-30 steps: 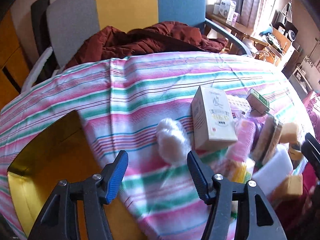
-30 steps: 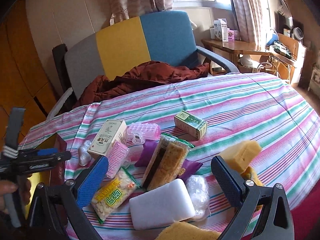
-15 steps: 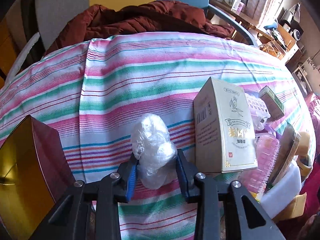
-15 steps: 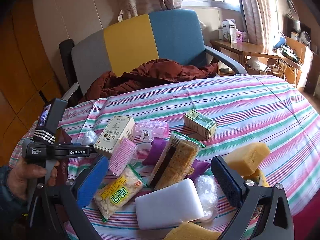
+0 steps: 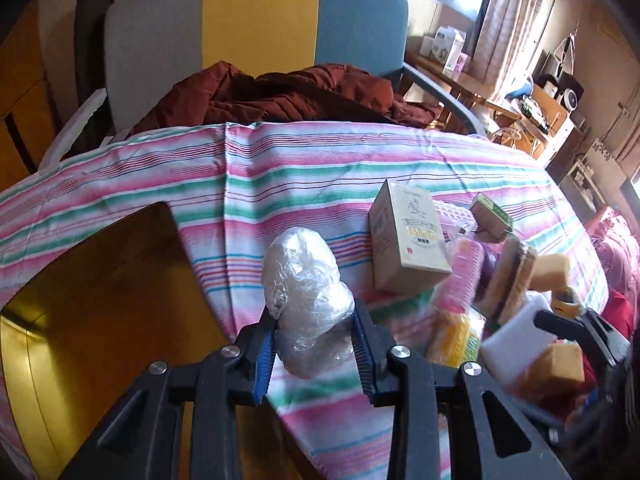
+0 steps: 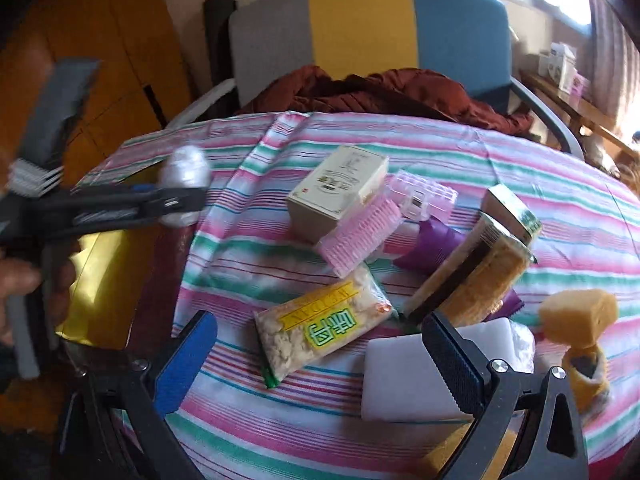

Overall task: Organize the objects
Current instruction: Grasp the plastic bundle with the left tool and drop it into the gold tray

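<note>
Left hand-held gripper (image 5: 314, 344) clamped on plastic-wrapped bundle (image 5: 306, 300) — right hand-held gripper (image 6: 320, 364) wide open, empty.

Counts, right wrist view unless noted:
- 2 plastic-wrapped bundles: one upper left (image 6: 185, 178), one lower right behind the white block (image 6: 524, 344)
- 2 cartons: cream box (image 6: 340, 188), green-gold box (image 6: 510, 210)
- 1 snack bag (image 6: 324, 330)
- 1 pink brush (image 6: 362, 234)
- 1 clear pink case (image 6: 426, 194)
- 1 white foam block (image 6: 404, 380)
- 1 yellow sponge (image 6: 578, 316), more cut off at bottom edge
- 1 gold box (image 5: 100, 300) (left wrist view, left side)
</note>
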Demonstrator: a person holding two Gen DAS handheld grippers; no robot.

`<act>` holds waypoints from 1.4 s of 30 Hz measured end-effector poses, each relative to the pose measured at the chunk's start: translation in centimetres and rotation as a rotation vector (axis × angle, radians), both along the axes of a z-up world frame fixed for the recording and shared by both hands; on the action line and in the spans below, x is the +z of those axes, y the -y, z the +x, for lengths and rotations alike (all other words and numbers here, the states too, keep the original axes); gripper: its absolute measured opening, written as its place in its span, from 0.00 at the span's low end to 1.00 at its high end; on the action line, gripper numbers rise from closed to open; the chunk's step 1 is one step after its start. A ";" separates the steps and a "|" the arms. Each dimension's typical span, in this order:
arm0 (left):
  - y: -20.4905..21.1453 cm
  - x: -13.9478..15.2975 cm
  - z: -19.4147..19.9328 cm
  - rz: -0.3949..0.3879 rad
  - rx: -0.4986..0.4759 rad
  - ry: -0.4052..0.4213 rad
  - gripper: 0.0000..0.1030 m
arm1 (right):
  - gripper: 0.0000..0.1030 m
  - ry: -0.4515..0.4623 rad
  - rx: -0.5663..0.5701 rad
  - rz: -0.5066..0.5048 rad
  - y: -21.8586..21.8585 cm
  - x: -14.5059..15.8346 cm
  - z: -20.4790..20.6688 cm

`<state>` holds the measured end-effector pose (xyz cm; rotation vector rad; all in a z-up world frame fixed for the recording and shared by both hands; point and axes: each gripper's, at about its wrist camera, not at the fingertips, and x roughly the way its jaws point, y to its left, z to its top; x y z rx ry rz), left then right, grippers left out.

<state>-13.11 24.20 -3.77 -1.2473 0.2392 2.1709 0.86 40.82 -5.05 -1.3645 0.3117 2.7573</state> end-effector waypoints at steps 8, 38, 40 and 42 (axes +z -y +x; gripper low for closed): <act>5.6 1.4 2.9 0.057 0.033 0.006 0.33 | 1.00 0.048 0.057 0.196 -0.1 0.7 -3.9; 22.3 -1.5 4.7 0.045 0.363 0.059 0.33 | 0.71 -0.012 0.236 0.063 6.1 4.5 -3.8; 23.3 -1.5 4.9 0.047 0.379 0.057 0.33 | 0.71 -0.015 0.285 0.056 8.8 4.5 -4.4; 24.2 -1.5 5.3 0.048 0.388 0.053 0.33 | 0.71 -0.009 0.321 0.052 11.4 4.3 -5.5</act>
